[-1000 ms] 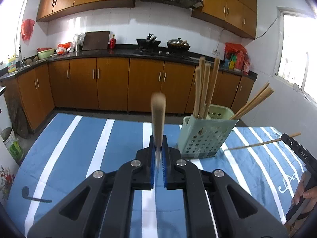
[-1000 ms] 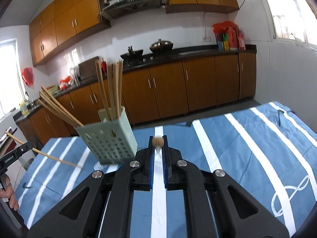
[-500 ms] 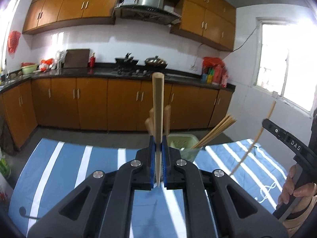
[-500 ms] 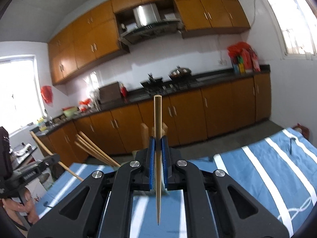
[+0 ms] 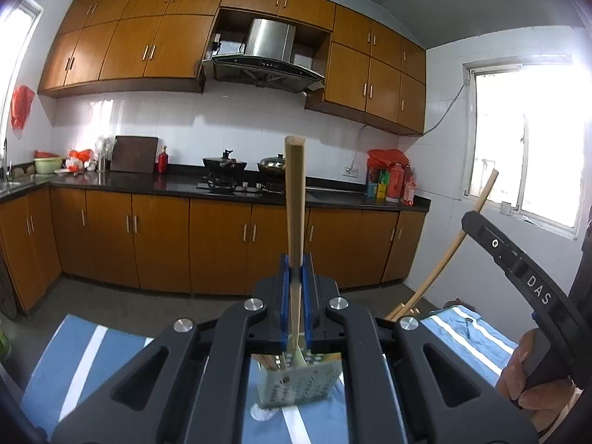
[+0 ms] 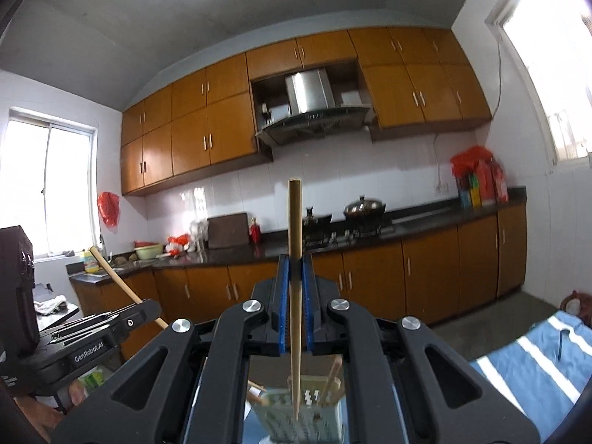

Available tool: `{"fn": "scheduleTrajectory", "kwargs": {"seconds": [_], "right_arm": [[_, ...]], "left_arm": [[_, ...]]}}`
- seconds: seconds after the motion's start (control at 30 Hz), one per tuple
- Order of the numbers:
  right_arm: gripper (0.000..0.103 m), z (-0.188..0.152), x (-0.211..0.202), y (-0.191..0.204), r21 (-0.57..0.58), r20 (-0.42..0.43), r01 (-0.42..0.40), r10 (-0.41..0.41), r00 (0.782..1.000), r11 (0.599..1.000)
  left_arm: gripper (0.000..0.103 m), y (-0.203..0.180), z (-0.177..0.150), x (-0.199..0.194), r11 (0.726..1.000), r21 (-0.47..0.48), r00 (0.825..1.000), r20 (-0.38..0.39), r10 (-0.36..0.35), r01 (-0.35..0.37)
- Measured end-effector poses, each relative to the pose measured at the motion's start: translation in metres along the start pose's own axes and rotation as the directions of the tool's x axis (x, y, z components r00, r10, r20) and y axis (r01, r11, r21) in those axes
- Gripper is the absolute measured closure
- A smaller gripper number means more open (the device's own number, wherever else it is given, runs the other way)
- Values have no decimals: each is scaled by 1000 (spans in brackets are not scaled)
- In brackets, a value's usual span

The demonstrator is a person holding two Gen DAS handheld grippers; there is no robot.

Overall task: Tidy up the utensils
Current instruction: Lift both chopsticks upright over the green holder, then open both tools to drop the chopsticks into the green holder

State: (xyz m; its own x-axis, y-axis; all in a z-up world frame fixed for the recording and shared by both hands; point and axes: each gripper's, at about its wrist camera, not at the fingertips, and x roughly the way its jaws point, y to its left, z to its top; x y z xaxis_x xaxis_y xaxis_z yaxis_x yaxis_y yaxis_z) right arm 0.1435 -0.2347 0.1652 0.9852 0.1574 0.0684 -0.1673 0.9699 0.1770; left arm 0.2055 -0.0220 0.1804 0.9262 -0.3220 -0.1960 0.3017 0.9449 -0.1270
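Observation:
My left gripper [image 5: 295, 277] is shut on a wooden chopstick [image 5: 295, 199] held upright, its lower tip over the green perforated utensil basket [image 5: 299, 384] below the jaws. My right gripper [image 6: 295, 281] is shut on another wooden chopstick [image 6: 295, 244], also upright, its pointed tip just above the same basket [image 6: 307, 418], which holds several chopsticks [image 6: 331, 373]. The right gripper and its chopstick [image 5: 447, 255] show at the right of the left wrist view. The left gripper's chopstick [image 6: 122, 281] shows at the left of the right wrist view.
The basket stands on a table with a blue and white striped cloth [image 5: 85, 366]. A person's hand [image 5: 532, 384] holds the right gripper's handle. Wooden kitchen cabinets [image 5: 222, 244] and a dark counter [image 5: 177, 185] with pots lie behind.
Both grippers have risen and tilted up, bringing their chopsticks from lying forward to upright over the basket. The basket now sits directly under both pairs of jaws.

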Motion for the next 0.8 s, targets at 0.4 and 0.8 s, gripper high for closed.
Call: {"fn": "scheduleTrajectory", "kwargs": {"seconds": [0.4, 0.8], "right_arm": [[95, -36, 47, -6, 2, -48, 51, -51, 998, 999], [59, -31, 33, -20, 43, -116, 61, -56, 992, 997]], "left_arm": [[96, 6, -22, 44, 1000, -2, 999, -46, 16, -16], [74, 25, -28, 46, 998, -59, 997, -76, 19, -24]]}}
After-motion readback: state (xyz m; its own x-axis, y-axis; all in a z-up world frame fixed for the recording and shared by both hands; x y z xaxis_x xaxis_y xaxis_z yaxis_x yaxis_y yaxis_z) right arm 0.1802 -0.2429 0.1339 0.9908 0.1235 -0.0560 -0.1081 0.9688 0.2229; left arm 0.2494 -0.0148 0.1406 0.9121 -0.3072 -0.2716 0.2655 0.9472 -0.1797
